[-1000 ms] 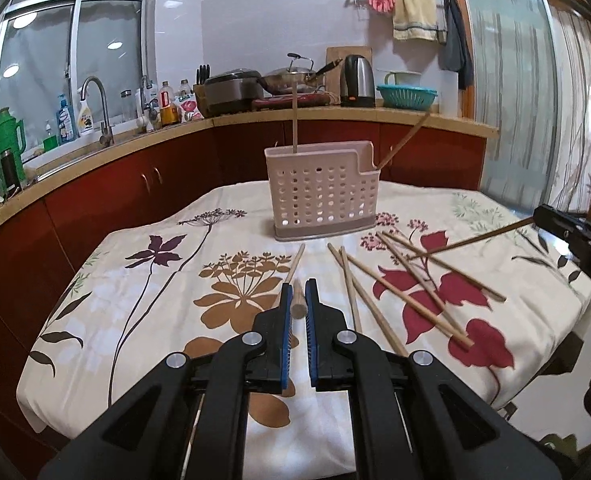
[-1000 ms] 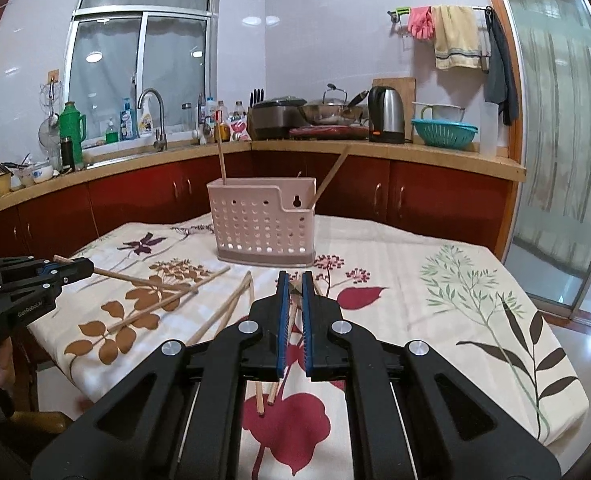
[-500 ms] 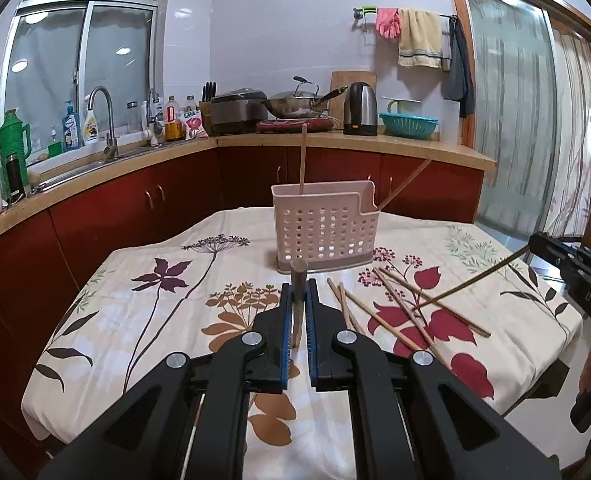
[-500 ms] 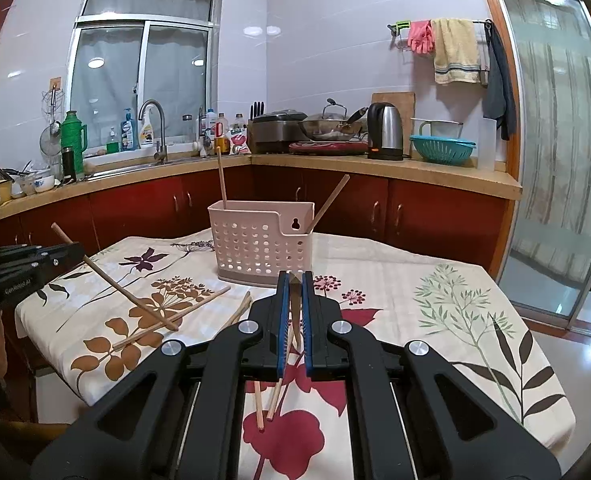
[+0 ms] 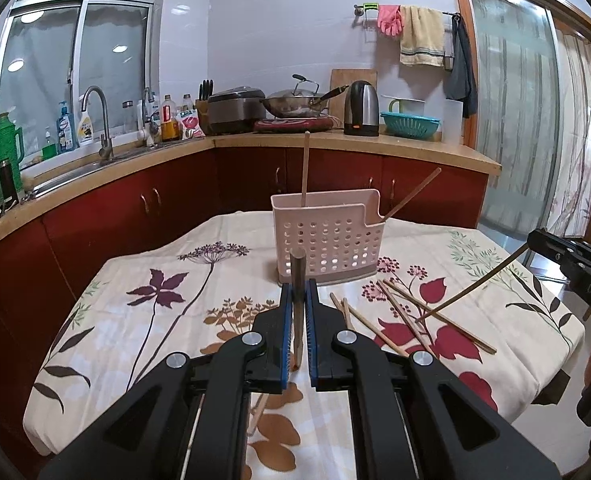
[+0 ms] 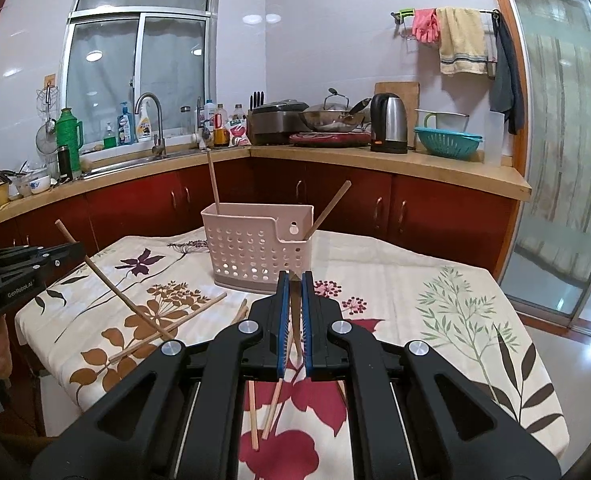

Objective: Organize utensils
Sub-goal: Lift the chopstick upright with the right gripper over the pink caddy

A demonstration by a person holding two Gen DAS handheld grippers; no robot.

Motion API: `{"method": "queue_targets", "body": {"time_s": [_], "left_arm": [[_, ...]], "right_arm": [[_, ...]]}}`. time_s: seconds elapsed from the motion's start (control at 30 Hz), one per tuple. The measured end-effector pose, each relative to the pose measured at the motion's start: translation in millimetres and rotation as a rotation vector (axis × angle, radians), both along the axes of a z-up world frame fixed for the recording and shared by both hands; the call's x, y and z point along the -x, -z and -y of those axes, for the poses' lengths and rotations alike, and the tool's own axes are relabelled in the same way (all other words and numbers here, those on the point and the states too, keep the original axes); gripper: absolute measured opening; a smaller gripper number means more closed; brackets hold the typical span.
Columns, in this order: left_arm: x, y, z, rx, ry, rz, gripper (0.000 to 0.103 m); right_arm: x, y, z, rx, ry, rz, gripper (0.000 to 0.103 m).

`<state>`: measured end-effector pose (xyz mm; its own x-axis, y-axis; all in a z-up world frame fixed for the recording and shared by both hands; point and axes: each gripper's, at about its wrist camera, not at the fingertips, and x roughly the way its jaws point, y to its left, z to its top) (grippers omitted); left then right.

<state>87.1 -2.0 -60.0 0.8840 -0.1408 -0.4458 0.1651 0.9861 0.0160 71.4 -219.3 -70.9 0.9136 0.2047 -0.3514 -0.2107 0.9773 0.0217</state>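
Both chopsticks have come up off the cloth since a moment ago, each one now carried clear of the tabletop (image 5: 143, 320). Clamped between the jaws of the left gripper (image 5: 298, 292) is one wooden chopstick (image 5: 297, 276); its thick end pokes up above the jaw tips and its thin end hangs below them. Seen from the other side, that same stick (image 6: 107, 280) slants down from the left gripper (image 6: 69, 249) to just above the cloth. The right gripper (image 6: 294, 284) has its jaws pinched on a second chopstick (image 6: 294, 312), which runs down between the blue pads. From the left camera this stick (image 5: 471, 288) reaches from the right gripper (image 5: 535, 238) down toward the loose chopsticks (image 5: 415, 316), which lie scattered on the flowered cloth just ahead of and to the right of the left jaws. Straight beyond both pairs of jaws stands the pale perforated utensil basket (image 5: 327, 236), upright on the tabletop. It already holds two chopsticks: one upright (image 5: 305, 168) at its left end, one leaning out (image 5: 413, 194) at its right.
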Motion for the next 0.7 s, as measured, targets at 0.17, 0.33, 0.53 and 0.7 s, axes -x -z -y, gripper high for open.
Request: {"method": "queue_targets", "body": {"time_s": [0.17, 0.33, 0.53, 0.7], "left_arm": [[-12.3, -2.2, -0.2, -0.004, -0.007, 0.013, 0.007], [-23.6, -4.0, -1.4, 0.003, -0.014, 0.025, 0.007], [-29.8, -9.7, -1.7, 0.009, -0.016, 0.043, 0.007], [-34.0, -21.2, -1.1, 0.017, -0.020, 0.085, 0.007]], "right_arm": [[-15.0, -5.5, -0.6, -0.003, -0.002, 0.014, 0.006], [-29.5, -8.6, -3.4, -0.006, -0.004, 0.034, 0.006], [-35.9, -12.1, -2.1, -0.020, 0.001, 0.057, 0.006], [-37.6, -21.0, 1.4, -0.041, -0.002, 0.078, 0.006]]}}
